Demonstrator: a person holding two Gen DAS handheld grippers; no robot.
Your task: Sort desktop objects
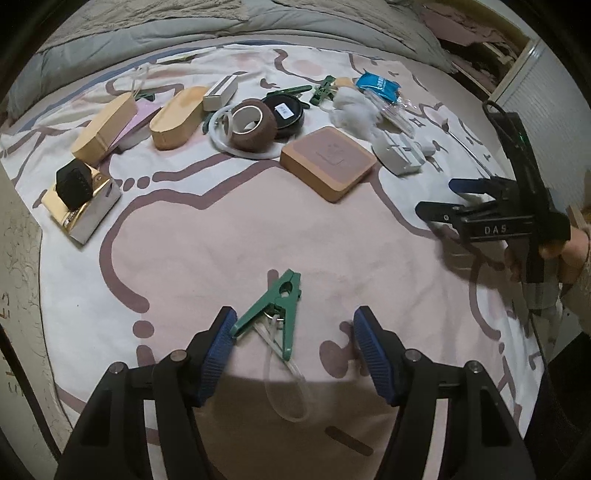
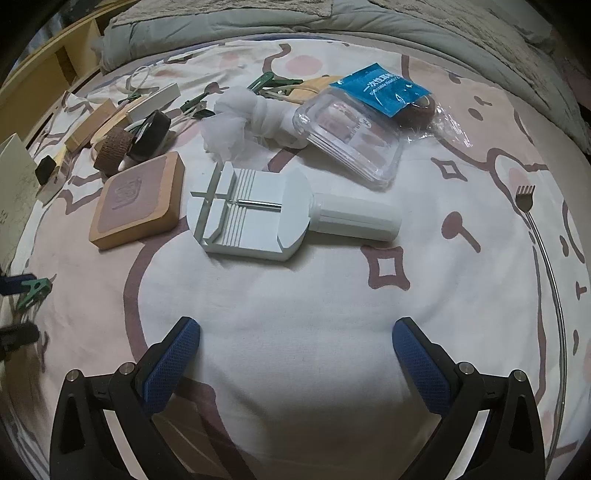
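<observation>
A green clothes peg [image 1: 275, 312] with a clear loop lies on the patterned sheet between the fingers of my left gripper [image 1: 293, 332], which is open; its left pad [image 1: 218, 347] touches or nearly touches the peg's handle. The peg also shows at the left edge of the right wrist view [image 2: 35, 290]. My right gripper [image 2: 295, 343] is open and empty above bare sheet, short of a white watch-band tool [image 2: 266, 218]. The right gripper also shows at the right of the left wrist view [image 1: 443, 197].
Across the sheet lie a brown square pad [image 1: 327, 158], a brown tape roll [image 1: 255, 120], a black round tin [image 1: 286, 110], tan oval boxes [image 1: 177, 116], a gold box with a black piece [image 1: 79, 201], white gauze [image 2: 240, 118], a clear plastic case [image 2: 351, 140], a blue packet [image 2: 382, 90], more green pegs [image 1: 321, 90] and a metal scratcher [image 2: 543, 240]. A grey duvet [image 1: 258, 22] lies behind.
</observation>
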